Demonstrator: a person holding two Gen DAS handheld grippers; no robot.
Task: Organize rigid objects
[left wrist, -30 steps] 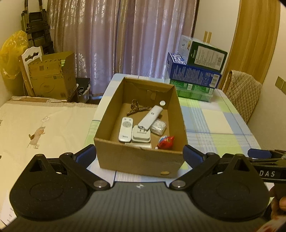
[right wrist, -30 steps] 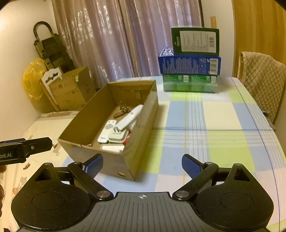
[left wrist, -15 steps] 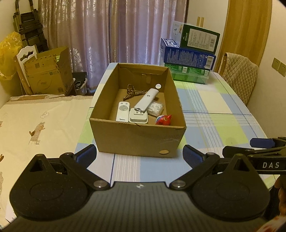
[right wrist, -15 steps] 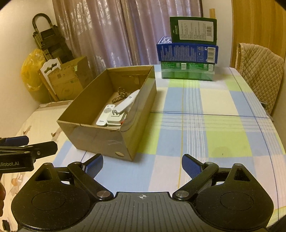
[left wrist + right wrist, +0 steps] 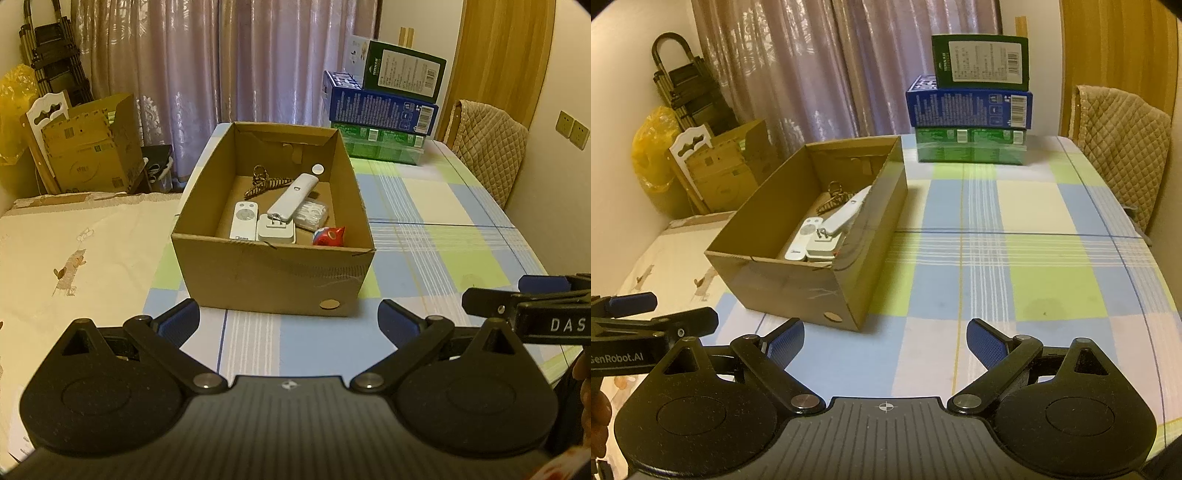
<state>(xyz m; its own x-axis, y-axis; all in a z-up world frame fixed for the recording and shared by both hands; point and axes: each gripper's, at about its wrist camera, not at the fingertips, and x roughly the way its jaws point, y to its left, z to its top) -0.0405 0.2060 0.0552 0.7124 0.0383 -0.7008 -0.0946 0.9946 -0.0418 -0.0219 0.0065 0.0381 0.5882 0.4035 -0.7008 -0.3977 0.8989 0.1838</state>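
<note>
At the far left we see a yellow bag [image 5: 14,99] and a folded ladder [image 5: 55,59] against the wall, then a brown carton [image 5: 88,147] on the floor beside a white chair back [image 5: 46,110]. A cream bed cover [image 5: 74,251] printed with small animals lies next to the counter [image 5: 1015,258], which wears a checked cloth of blue, green and white.

Our left tool [image 5: 288,321] hangs over the near edge of the counter with its blue pads well apart and nothing between them. Straight beyond it stands the open cardboard box [image 5: 273,273], on the counter's left part. Inside lie a white remote [image 5: 243,219], a white plug adapter [image 5: 277,230] with a long white handset [image 5: 293,197] leaning across it, a striped hair clip [image 5: 264,182], a clear packet [image 5: 312,214] and a small red item [image 5: 328,236]. Nothing stands between the tool and the box.

Our right tool [image 5: 884,343] also gapes wide and empty, above bare cloth to the right of the box.

At the far end of the counter three packages are stacked [image 5: 971,110]: green, blue, dark green. A quilted chair cover [image 5: 1123,147] stands at the right edge. Mauve curtains [image 5: 221,62] hang behind, with a wooden door [image 5: 502,55] at the right.
</note>
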